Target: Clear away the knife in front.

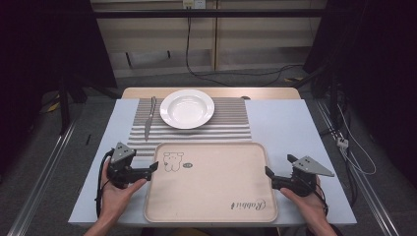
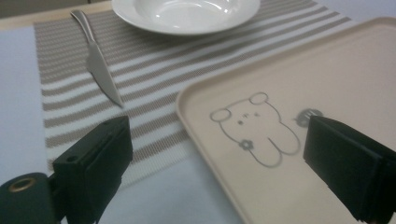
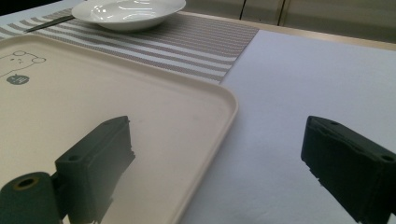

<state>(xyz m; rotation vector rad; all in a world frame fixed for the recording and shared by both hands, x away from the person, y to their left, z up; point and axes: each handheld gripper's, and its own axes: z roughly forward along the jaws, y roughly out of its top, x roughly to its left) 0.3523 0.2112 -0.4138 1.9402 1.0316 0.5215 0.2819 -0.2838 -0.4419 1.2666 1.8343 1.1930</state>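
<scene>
A beige tray (image 1: 211, 196) with a bear drawing lies at the near middle of the table, with nothing on it. My left gripper (image 1: 145, 160) stands open at the tray's far-left corner. In the left gripper view the left gripper (image 2: 215, 163) has one jaw over the tray (image 2: 327, 79) and the other over the striped placemat (image 2: 154, 70). My right gripper (image 1: 279, 165) is open astride the tray's right edge. In the right gripper view the right gripper (image 3: 215, 163) has one jaw above the tray (image 3: 70, 102) and one above the bare table. Nothing is held.
Beyond the tray, a white deep plate (image 1: 187, 109) sits on the striped placemat (image 1: 226, 123), with a metal knife (image 1: 149, 118) to its left. The pale tabletop (image 1: 285, 128) is bare on the right. Cables run over the floor around the table.
</scene>
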